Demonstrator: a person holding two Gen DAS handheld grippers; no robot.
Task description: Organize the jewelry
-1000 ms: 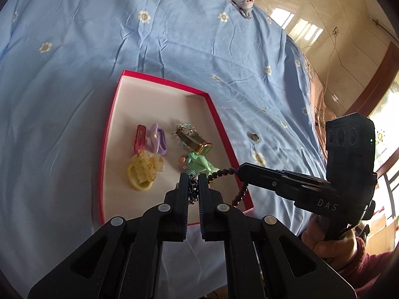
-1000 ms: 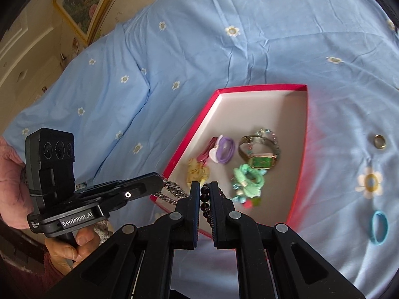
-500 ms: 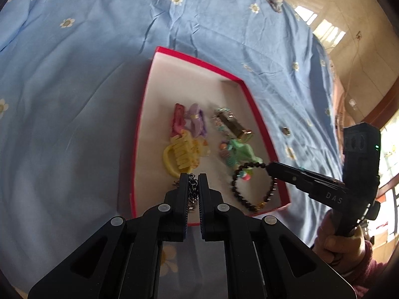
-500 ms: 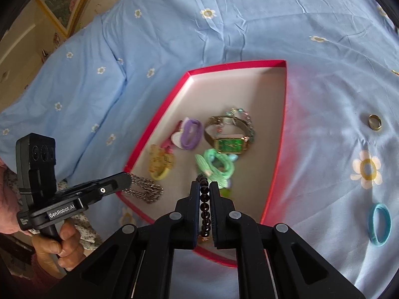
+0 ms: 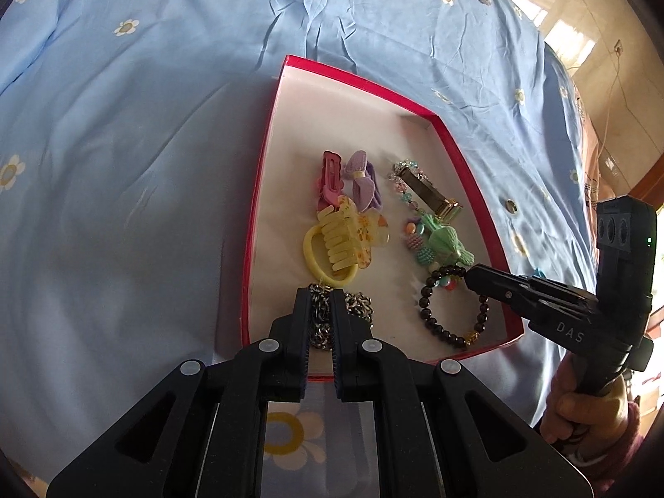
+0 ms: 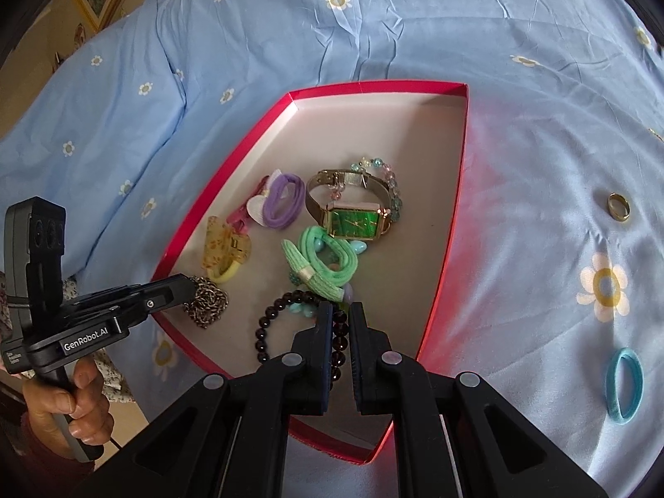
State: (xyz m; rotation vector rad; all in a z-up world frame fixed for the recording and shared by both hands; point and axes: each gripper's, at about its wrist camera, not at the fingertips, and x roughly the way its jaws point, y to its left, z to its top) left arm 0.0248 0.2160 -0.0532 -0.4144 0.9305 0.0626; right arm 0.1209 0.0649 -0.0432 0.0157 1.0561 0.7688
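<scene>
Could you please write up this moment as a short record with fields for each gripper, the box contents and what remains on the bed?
left gripper: shut on chain, which lies in the box
right gripper: shut on bead bracelet, which rests on the box floor
box: red, open, on blue sheet
in box: watch, green tie, purple tie, yellow clip
outside box: ring, blue tie

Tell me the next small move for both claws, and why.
Probably open both claws and let go. The left claw is shut on the metal chain, the right claw on the dark bead bracelet, and both pieces already lie on the floor of the red box. The ring and blue hair tie remain outside.
</scene>
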